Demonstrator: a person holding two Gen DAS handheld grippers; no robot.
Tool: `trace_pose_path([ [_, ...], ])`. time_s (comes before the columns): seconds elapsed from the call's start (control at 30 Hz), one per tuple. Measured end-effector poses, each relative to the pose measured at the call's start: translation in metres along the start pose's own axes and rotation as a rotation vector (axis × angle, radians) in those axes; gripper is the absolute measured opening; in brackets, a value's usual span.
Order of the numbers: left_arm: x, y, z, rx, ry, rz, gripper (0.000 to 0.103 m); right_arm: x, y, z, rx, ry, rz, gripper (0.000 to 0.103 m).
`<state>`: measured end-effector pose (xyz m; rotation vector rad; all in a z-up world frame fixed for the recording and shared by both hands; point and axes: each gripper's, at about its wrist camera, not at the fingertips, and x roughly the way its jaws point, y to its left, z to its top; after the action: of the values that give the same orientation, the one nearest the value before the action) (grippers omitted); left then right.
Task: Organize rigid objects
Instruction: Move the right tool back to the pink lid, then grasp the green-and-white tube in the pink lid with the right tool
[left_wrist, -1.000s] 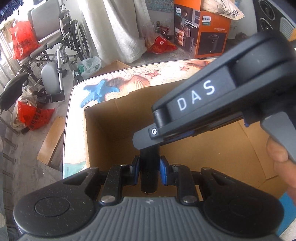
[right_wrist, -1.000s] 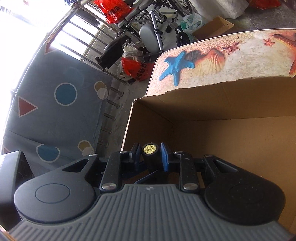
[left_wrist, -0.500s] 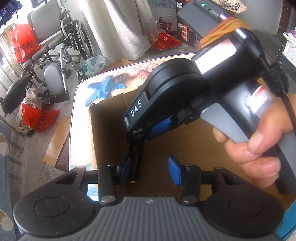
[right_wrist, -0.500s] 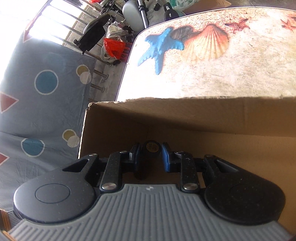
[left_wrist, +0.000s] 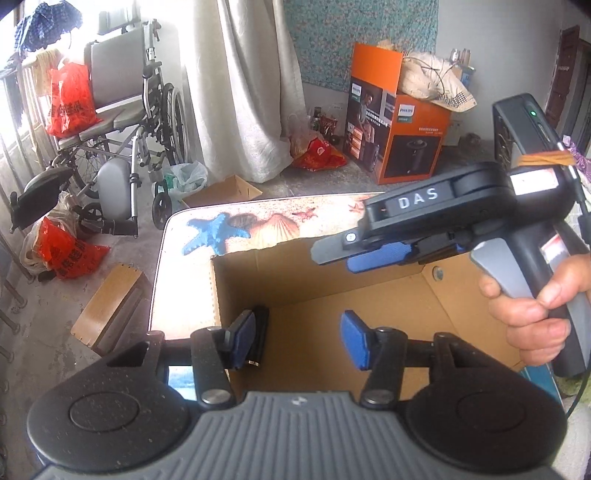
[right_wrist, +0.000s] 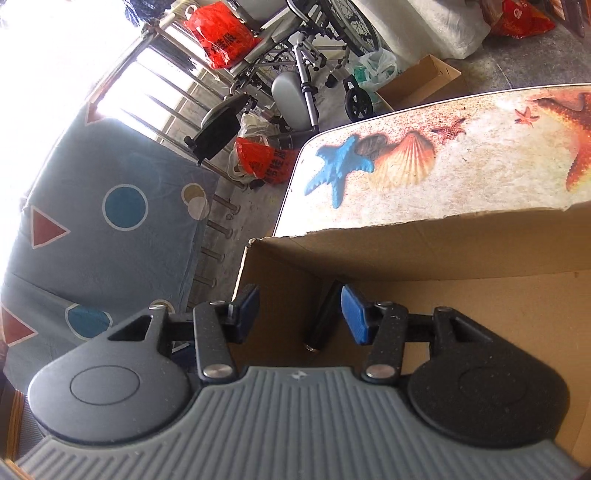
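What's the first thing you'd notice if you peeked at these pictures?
Probably the big open cardboard box in the middle, sitting on a table printed with a blue starfish and shells. Both grippers hang over the box, jaws opening, and a small black cylinder lies inside near its corner.

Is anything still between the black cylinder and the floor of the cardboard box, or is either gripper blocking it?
Nothing visible blocks it. The black cylinder is already inside the brown cardboard box, leaning near its corner. The right gripper and left gripper are opening; the cylinder sits between their pads, apparently released, though it looks close to one pad in each view.
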<state>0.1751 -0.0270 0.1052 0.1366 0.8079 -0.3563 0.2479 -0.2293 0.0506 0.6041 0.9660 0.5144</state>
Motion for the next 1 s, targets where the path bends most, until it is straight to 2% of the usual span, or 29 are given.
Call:
trace_pose_path([
  [0.2, -0.058, -0.011, -0.043, -0.001, -0.078, -0.077, 0.056, -0.107, 0.002, -0.058, -0.019, -0.146, 0.075, 0.049],
  [0.27, -0.067, -0.022, -0.064, 0.014, -0.074, -0.11, 0.057, -0.14, -0.004, -0.095, -0.022, -0.194, 0.088, 0.049],
  [0.37, -0.065, -0.043, -0.099, 0.051, -0.05, -0.159, 0.057, -0.167, -0.016, -0.151, -0.017, -0.244, 0.092, 0.049],
  [0.47, -0.044, -0.067, -0.131, 0.107, -0.008, -0.182, 0.056, -0.166, -0.035, -0.207, 0.015, -0.253, 0.026, 0.049],
  [0.57, -0.02, -0.09, -0.153, 0.171, 0.026, -0.156, 0.052, -0.149, -0.055, -0.252, 0.068, -0.247, -0.062, 0.049],
  [0.67, 0.003, -0.111, -0.167, 0.257, 0.065, -0.13, 0.045, -0.134, -0.07, -0.281, 0.119, -0.239, -0.116, 0.047],
  [0.83, 0.028, -0.131, -0.178, 0.348, 0.103, -0.137, 0.041, -0.116, -0.078, -0.298, 0.146, -0.228, -0.101, 0.043],
  [1.0, 0.041, -0.143, -0.178, 0.392, 0.118, -0.12, 0.033, -0.093, -0.077, -0.286, 0.134, -0.212, -0.125, 0.033],
])
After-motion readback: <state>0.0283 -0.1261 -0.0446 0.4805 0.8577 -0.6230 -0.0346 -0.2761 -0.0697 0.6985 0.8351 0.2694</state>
